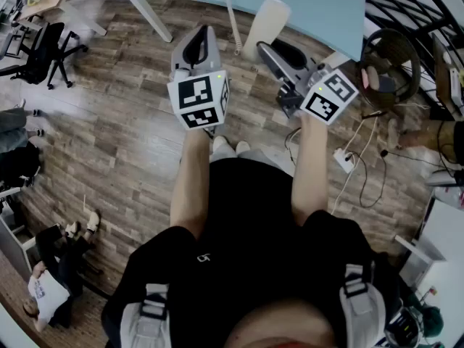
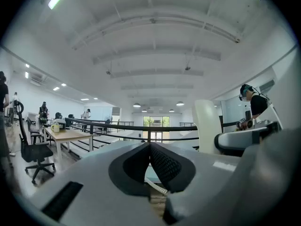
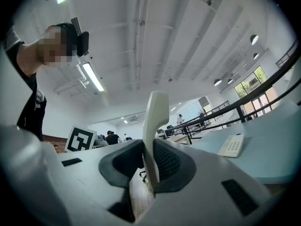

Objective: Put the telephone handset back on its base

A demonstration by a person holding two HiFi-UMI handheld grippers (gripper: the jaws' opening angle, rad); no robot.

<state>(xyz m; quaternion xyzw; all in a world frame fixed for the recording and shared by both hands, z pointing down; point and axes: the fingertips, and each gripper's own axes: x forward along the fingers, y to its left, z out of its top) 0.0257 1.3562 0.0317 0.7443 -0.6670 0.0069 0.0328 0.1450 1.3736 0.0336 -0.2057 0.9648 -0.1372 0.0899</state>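
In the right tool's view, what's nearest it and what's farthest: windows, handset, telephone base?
1. Handset: clamped in the right tool, centre.
2. Telephone base: on the blue table, right.
3. Windows: far away, upper right.

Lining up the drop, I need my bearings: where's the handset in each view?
Head view: handset top centre, in right tongs.
Left gripper view: upright, right of centre.
Right gripper view: centre, between those tongs.
Shared landmark: black railing in both gripper views.
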